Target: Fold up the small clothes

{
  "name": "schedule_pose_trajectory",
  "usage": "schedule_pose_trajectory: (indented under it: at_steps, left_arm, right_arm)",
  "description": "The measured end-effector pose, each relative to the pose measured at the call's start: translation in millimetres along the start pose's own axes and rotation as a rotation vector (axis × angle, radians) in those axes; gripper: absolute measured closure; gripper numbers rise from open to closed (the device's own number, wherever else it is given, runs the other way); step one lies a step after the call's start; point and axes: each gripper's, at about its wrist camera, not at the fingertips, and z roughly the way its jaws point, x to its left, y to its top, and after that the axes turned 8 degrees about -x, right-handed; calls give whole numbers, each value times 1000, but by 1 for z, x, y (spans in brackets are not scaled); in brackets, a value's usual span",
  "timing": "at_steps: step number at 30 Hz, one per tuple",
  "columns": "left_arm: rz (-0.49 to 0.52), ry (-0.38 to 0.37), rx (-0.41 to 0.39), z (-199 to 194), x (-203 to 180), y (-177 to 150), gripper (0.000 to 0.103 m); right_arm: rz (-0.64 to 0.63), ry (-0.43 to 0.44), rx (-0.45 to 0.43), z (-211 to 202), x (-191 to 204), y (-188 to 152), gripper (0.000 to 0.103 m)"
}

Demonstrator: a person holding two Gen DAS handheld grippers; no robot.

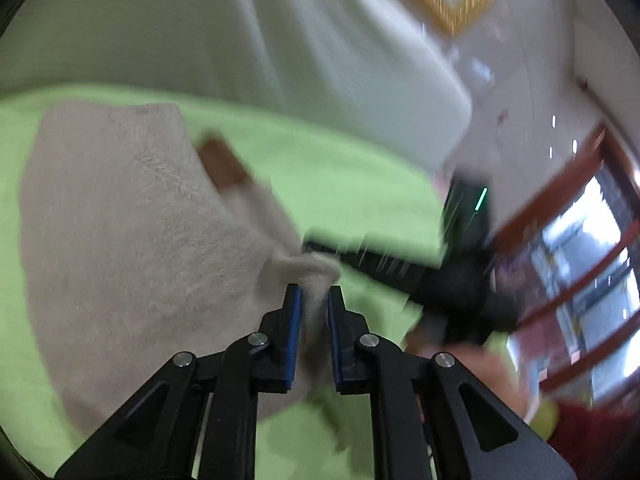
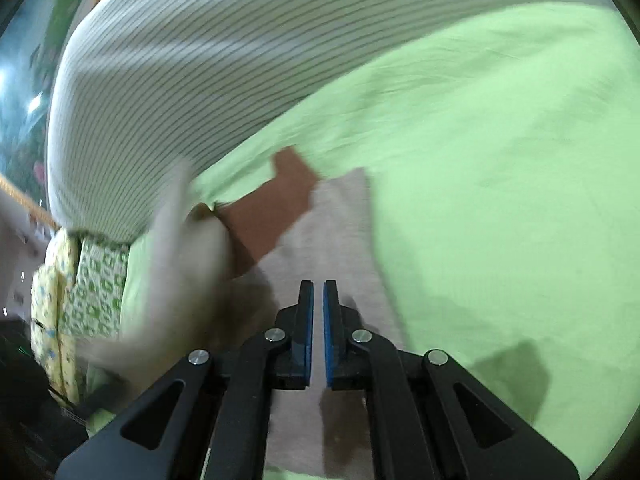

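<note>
A small beige knit garment with a brown patch lies on a light green sheet. My left gripper is shut on a bunched fold of the beige garment and lifts it off the sheet. In the right wrist view the garment lies flat under my right gripper, with its brown part ahead to the left. The right gripper's jaws stand nearly closed with a narrow gap and nothing between them. A blurred lifted flap of the garment hangs at the left.
A white striped pillow lies along the far edge of the sheet. A green-patterned cloth sits at the left. The right gripper's black body shows in the left wrist view. A window with red frame is at the right.
</note>
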Motion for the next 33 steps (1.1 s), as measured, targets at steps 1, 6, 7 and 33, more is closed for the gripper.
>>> schedule_pose_trajectory:
  at_steps: [1,6,7,33]
  left_arm:
    - [17,20,37,4,0,-9,80]
    - [109,118,34,-29,-2,-32,49]
    - [122,146,23,-40,-1,-35,42]
    - [-42,446,75,-47,73,-83,78]
  right_arm:
    - [12,-2,-1,-3,-5,0,96]
    - [-1,56,37,1,5,-1,93]
    - [-16,74,47,3,11,0,86]
    - [-249,183,310,115,85,7,83]
